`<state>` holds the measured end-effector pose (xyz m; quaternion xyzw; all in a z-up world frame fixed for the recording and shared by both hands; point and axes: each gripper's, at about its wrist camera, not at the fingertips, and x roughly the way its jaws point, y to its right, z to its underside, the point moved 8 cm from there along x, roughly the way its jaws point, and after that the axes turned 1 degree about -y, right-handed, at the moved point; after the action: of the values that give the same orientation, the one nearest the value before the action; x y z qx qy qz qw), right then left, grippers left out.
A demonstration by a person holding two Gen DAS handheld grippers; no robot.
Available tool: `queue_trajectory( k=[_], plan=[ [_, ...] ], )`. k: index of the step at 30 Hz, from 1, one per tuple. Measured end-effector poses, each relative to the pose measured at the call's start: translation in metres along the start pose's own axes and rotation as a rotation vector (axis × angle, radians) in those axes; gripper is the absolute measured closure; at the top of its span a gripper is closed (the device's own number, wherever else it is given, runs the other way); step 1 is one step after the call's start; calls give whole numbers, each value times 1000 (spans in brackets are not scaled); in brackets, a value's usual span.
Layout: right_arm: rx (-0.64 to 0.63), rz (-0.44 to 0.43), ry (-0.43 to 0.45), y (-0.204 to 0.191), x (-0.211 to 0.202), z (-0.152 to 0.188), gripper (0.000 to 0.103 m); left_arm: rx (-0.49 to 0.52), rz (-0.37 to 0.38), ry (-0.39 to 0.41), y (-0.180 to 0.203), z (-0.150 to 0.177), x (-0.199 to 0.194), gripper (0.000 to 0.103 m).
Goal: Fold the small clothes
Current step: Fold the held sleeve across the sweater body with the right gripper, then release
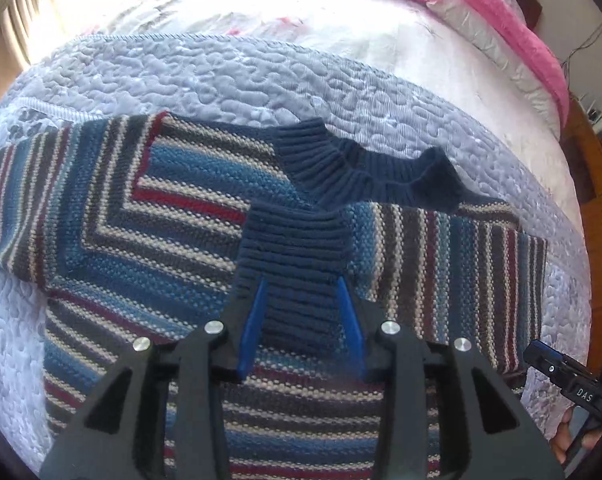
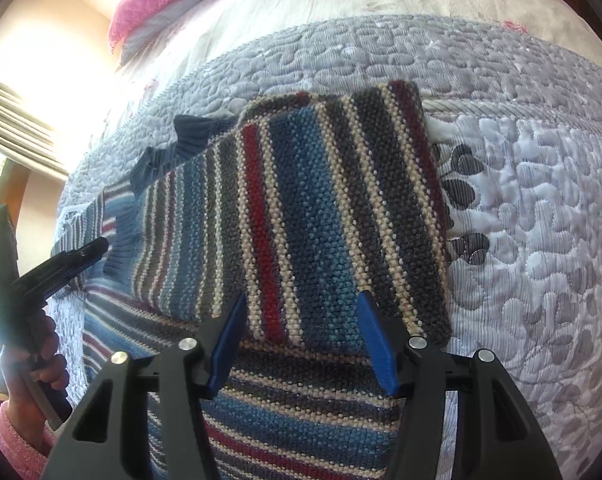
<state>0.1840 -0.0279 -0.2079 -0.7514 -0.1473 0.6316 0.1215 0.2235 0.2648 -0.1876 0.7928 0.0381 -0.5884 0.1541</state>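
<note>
A small knitted sweater striped in blue, grey, cream and red lies flat on the bed, its navy ribbed collar at the far side. A navy ribbed sleeve cuff rests on the sweater's middle. My left gripper is open, one blue finger on each side of that cuff. In the right wrist view a striped sleeve is folded over the body. My right gripper stands open over that sleeve's near end. A hand holds the left gripper at the sweater's far edge.
A lavender quilted bedspread lies under the sweater, with a pink blanket at the head of the bed. Wooden furniture stands beside the bed. A curtained window is on the other side. The right gripper's body shows at the lower right.
</note>
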Motion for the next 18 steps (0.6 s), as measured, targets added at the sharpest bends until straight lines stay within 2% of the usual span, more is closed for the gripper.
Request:
queue_trajectory(
  k=[3,9,11,12,13,17,18],
  plan=[
    [9,22,-29,8,17,7,46,-10,-15,-70,-5,10,29,67],
    [-22,84,-38,6,19,8,44,20,5,-69,-5,9,33,66],
    [-37,98,-15,-3,12,7,43,9,20,-61,-11,8,22,59],
    [-46,98,-4,-9,9,6,43,4,14,-46,-16,8,15,48],
    [-55,101,3,-14,6,5,43,1,3,-29,-24,8,8,41],
    [-107,116,14,-44,5,4,43,-38,-34,-17,-70,11,-15,36],
    [-116,114,14,-53,7,3,40,-61,-44,-19,-87,12,-20,33]
  ],
)
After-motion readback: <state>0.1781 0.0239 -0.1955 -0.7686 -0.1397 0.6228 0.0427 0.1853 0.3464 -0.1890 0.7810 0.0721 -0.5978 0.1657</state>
